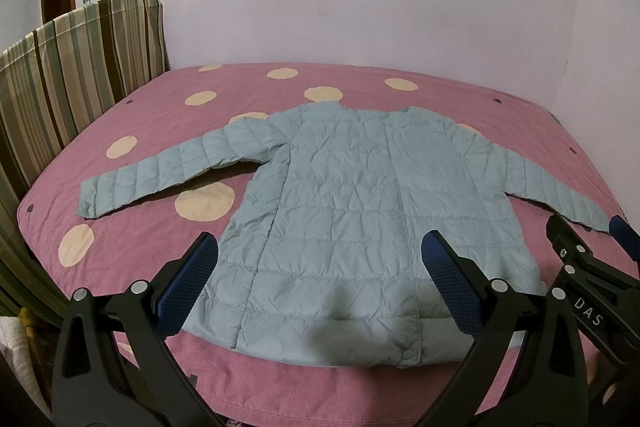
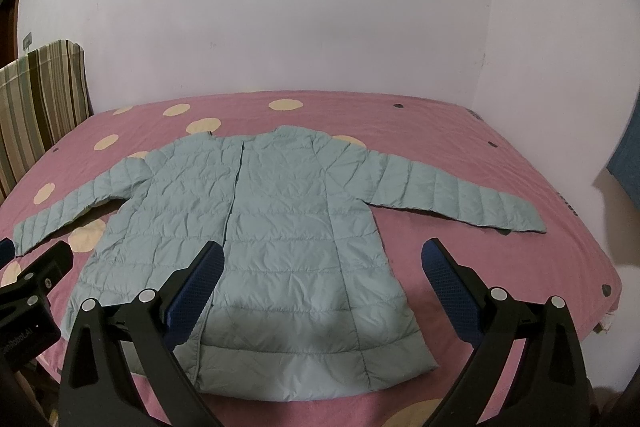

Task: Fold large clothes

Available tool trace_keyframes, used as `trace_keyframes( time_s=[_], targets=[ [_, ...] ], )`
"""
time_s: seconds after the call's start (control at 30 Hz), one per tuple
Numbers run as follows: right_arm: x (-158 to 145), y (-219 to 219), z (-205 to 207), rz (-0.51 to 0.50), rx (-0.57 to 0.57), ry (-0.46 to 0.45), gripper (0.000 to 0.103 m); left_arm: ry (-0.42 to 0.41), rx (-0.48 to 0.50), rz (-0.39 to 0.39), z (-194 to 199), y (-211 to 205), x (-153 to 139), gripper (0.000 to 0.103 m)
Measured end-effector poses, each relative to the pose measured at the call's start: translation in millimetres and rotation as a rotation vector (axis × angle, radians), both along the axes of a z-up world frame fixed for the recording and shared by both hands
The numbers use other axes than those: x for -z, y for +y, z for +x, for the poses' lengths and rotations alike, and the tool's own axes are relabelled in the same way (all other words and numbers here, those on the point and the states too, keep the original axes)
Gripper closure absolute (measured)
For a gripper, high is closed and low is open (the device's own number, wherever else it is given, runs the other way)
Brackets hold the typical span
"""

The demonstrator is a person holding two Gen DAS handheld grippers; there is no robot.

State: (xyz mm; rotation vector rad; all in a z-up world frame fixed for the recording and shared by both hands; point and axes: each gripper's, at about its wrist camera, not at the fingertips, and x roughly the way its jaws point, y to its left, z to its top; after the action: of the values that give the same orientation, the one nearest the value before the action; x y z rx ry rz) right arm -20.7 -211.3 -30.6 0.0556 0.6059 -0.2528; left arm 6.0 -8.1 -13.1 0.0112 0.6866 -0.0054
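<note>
Two fisheye wrist views side by side above the bed's near edge — facing the wall, sharing the spread jacket (image 1: pixel 340 219).

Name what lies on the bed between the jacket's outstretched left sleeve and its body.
Bare pink bedspread with one cream dot, seen in the left wrist view beside the jacket.

Matt quilted jacket (image 1: pixel 340 211), wrinkled cloth

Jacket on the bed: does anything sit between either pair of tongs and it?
Nothing visible does. The jacket lies spread flat on the pink bedspread, both sleeves out, with the open left tongs and open right tongs hovering over its hem.
</note>
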Motion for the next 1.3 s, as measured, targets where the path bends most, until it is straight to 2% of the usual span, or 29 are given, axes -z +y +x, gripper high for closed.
trace_keyframes(
  time_s=[0.47,0.8,0.97,1.03,1.2,1.23,1.3],
  targets=[
    [13.7,2.2,1.7,0.002,-0.001,0.014,0.005,0.022,0.000,-0.001,-0.4,-3.3,16.3,0.002],
    [26.3,-2.9,20.7,0.003,-0.014,0.062,0.005,0.071,-0.002,-0.023,27.9,2.4,25.5,0.002],
    [38.8,-42.5,37.7,0.097,0.029,0.079,0.005,0.077,-0.043,-0.072,56.2,26.1,39.0,0.002],
    [45.4,-68.1,45.6,0.156,0.058,0.080,0.005,0.110,-0.067,-0.097,72.4,41.9,49.6,0.002],
    [68.6,-168.8,52.0,0.419,0.180,0.039,0.005,0.180,-0.194,-0.202,107.1,102.7,85.3,0.002],
    [73.2,-187.9,51.5,0.459,0.208,0.029,0.007,0.189,-0.223,-0.221,111.6,115.9,92.8,0.002],
    [81.8,-225.3,49.9,0.512,0.274,0.010,0.024,0.211,-0.296,-0.262,119.8,145.8,110.1,0.002]
  ],
)
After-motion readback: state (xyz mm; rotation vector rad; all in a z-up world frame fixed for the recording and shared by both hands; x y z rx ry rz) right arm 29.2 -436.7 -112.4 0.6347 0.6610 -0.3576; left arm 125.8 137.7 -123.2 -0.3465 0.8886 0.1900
